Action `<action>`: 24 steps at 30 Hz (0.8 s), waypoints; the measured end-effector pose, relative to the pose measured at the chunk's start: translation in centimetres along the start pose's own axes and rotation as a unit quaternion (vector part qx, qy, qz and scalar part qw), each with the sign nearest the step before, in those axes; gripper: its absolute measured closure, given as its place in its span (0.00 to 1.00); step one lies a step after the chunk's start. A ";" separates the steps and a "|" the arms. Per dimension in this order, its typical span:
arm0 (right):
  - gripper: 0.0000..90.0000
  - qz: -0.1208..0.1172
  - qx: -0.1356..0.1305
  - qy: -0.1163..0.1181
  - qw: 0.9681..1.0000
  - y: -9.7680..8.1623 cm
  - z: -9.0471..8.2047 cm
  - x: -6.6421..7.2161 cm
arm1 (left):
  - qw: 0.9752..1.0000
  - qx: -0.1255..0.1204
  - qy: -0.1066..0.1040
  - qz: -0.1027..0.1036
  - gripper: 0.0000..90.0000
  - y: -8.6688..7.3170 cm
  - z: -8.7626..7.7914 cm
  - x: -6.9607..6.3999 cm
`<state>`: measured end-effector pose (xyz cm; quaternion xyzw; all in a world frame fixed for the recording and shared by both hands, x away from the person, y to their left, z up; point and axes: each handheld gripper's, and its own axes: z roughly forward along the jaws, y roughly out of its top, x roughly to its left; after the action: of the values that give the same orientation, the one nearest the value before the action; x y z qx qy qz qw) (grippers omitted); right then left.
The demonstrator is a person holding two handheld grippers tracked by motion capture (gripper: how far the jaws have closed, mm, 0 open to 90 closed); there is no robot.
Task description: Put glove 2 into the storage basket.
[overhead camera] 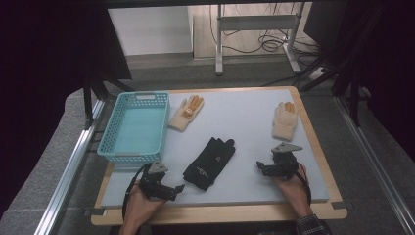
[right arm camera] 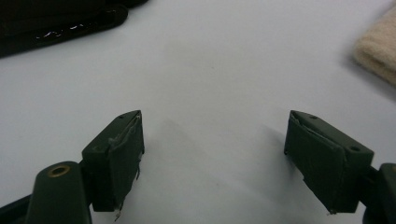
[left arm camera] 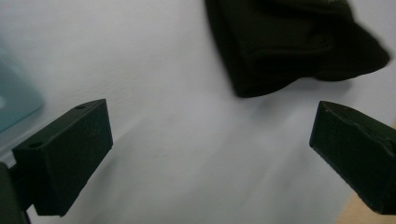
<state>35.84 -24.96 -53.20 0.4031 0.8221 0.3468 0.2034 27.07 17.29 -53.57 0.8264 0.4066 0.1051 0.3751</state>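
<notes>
The black glove (overhead camera: 209, 162) lies flat on the tabletop (overhead camera: 244, 117), near the middle and toward the near edge, between my two grippers. My left gripper (overhead camera: 177, 190) sits just beside its near left corner, fingers (left arm camera: 70, 154) spread wide with nothing between them; in the left gripper view the dark cloth (left arm camera: 289, 46) lies just beyond them, apart from the pads. My right gripper (overhead camera: 261, 166) rests to the right of the glove, well apart from it, fingers (right arm camera: 116, 158) also wide and empty over bare surface.

I judge the glove light, soft and limp: it will fold and sag when I lift it, so it needs no force, only a firm pinch through both layers. The fabric looks matte rather than slick, so slipping is unlikely, and nothing about it is fragile. The best hold seems to be the cuff edge at the near left end, closest to my left fingers, where the cloth looks doubled and thick.

Its long axis runs diagonally, from near left to far right. The cuff faces me and the left; the finger tips point away, toward the far right.

A teal basket (overhead camera: 110, 147) stands at the far left, and two cream gloves lie farther back, one beside the basket (overhead camera: 186, 113) and one at the right (overhead camera: 285, 120).
</notes>
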 end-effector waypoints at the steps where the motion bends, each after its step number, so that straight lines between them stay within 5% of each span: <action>1: 0.22 0.000 0.000 0.000 1.000 0.0 0.0 0.0 | 1.000 0.001 -0.001 0.001 0.00 0.3 0.1 -0.3; 12: 0.22 0.000 0.000 -0.001 1.000 0.0 0.0 0.0 | 0.999 0.013 -0.004 0.032 0.00 5.2 1.8 -2.7; 24: 0.22 0.000 0.000 0.000 1.000 0.0 0.0 0.0 | 0.998 0.051 0.002 0.028 0.00 9.2 5.8 -2.8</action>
<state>35.85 -24.99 -53.21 0.4034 0.8220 0.3467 0.2035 33.49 8.56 -50.74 0.8552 0.3888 0.0966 0.3287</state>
